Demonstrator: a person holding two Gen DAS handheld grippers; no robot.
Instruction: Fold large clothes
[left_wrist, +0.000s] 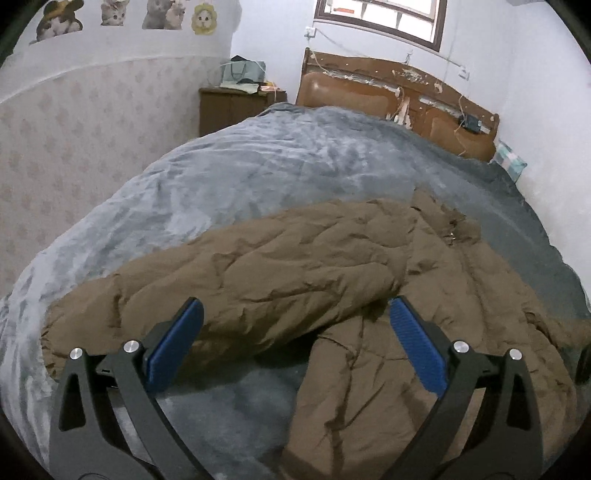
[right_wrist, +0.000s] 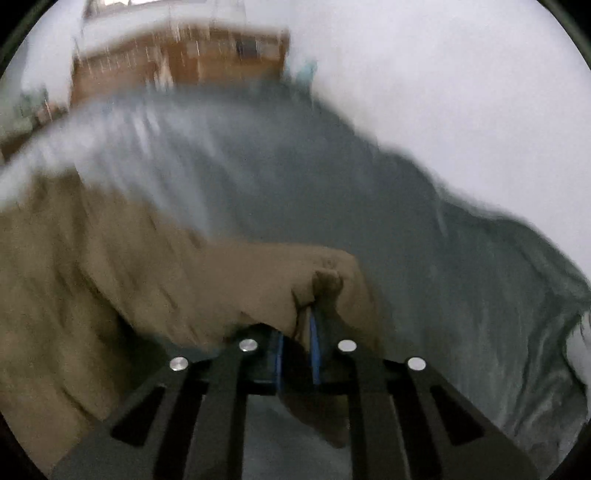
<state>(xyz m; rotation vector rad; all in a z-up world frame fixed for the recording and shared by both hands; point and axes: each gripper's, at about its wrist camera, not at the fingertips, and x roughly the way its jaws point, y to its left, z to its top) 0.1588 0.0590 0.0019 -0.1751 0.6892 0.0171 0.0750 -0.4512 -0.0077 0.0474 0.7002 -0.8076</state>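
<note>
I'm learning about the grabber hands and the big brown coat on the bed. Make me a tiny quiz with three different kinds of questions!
1. True or false: the left gripper is squeezing the brown coat.
2. Which gripper is pinching a fold of the coat? A) left B) right C) both
3. Fill in the blank: the coat lies on a ____ blanket that covers the bed.

Key
1. False. Its blue pads stand wide apart above the coat, with nothing pressed between them.
2. B. The right gripper has its pads closed on a bunched bit of coat, though that view is blurred.
3. Grey.
</note>
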